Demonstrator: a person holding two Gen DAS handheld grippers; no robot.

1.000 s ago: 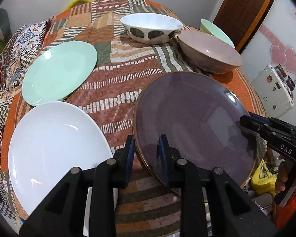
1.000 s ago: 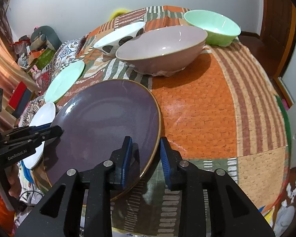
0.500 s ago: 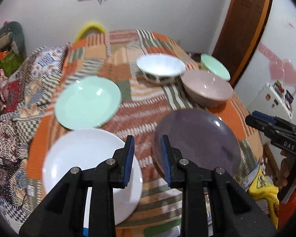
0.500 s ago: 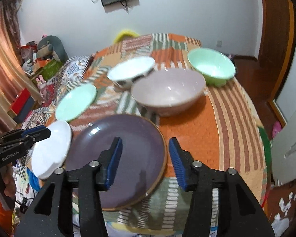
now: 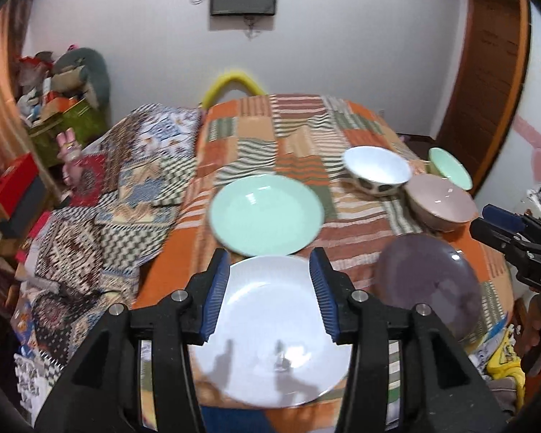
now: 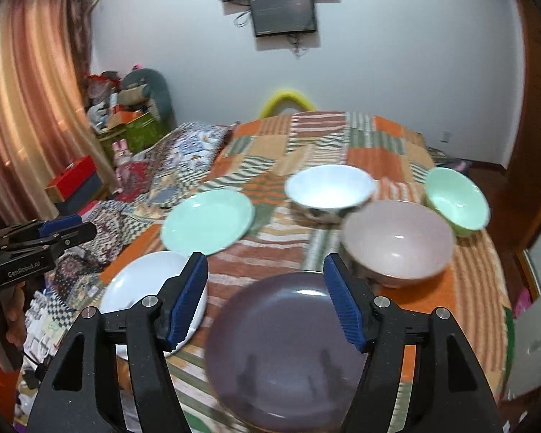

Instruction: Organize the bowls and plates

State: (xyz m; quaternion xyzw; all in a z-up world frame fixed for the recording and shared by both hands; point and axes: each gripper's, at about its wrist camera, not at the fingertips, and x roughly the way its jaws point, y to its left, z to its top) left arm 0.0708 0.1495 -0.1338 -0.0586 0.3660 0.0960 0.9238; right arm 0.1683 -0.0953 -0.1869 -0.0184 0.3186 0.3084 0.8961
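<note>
On the patchwork table a white plate (image 5: 274,328) lies nearest, under my open, empty left gripper (image 5: 270,288). A mint plate (image 5: 265,213) lies behind it. A purple plate (image 6: 288,353) lies flat at the front right, under my open, empty right gripper (image 6: 267,303). Behind it stand a pink bowl (image 6: 398,241), a white spotted bowl (image 6: 330,189) and a mint bowl (image 6: 456,198). Both grippers are raised above the table and hold nothing. The purple plate (image 5: 429,281) and the right gripper (image 5: 501,223) also show in the left wrist view.
The table (image 5: 292,122) is round, covered by an orange striped patchwork cloth. A patterned quilt (image 5: 119,187) hangs at its left side. Boxes and toys (image 6: 122,115) pile up by the curtain. A wooden door (image 5: 494,72) is at the right.
Both grippers let go of the purple plate, opened wide and pulled up and back from the table. The purple plate now lies flat on the cloth.
</note>
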